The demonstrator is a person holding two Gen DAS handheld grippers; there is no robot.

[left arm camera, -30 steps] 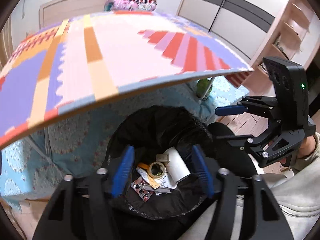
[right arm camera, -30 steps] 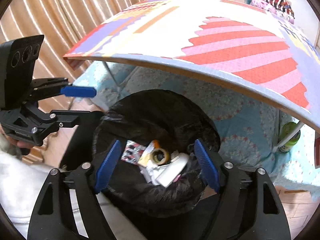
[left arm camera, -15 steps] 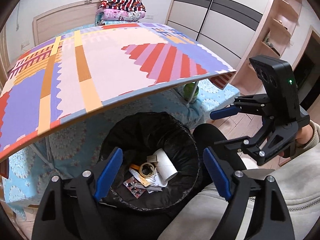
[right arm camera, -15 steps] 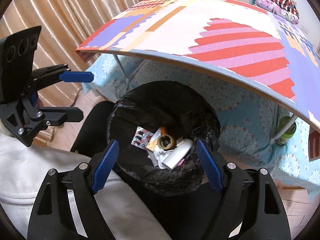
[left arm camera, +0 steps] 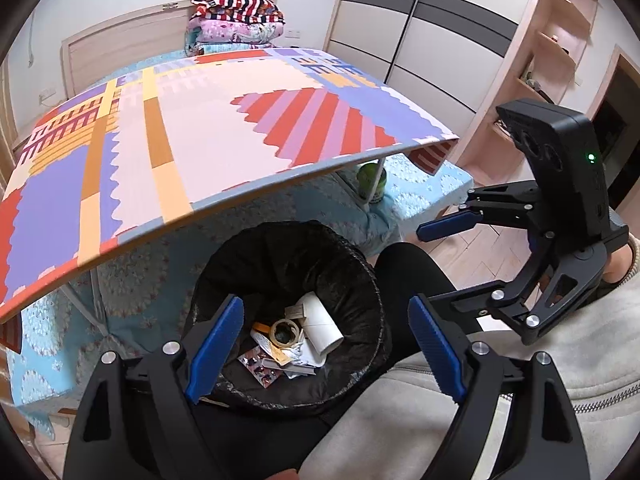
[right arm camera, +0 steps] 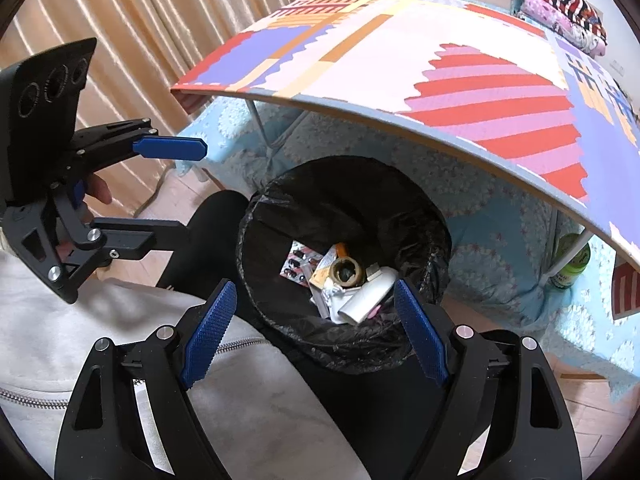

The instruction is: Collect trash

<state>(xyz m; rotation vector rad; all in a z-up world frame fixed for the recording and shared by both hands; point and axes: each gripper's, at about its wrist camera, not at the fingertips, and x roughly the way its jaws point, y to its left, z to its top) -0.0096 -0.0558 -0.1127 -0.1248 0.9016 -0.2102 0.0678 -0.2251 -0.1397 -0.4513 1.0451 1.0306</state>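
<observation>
- One folding table [left arm camera: 208,128], top covered in a multicoloured patterned sheet, stands over a blue floral bedspread [left arm camera: 132,264]; curtains [right arm camera: 120,40] are at left, folded blankets [left arm camera: 236,16] behind, wardrobe [left arm camera: 432,28] at right.
- Bin [left arm camera: 360,276] with black liner sits below the table's near edge; the trash [left arm camera: 292,340] (roll, tape ring, blister pack, papers) lies inside.
- Left gripper [left arm camera: 326,344]: above the bin, angled down, fingers spread, having just opened, nothing between them.
- Right gripper [right arm camera: 314,332]: likewise, fingers spread, having just opened, empty.

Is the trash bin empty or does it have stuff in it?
It has stuff in it. The trash bin holds a white paper tube, a tape roll and a pill pack at the bottom.
</observation>
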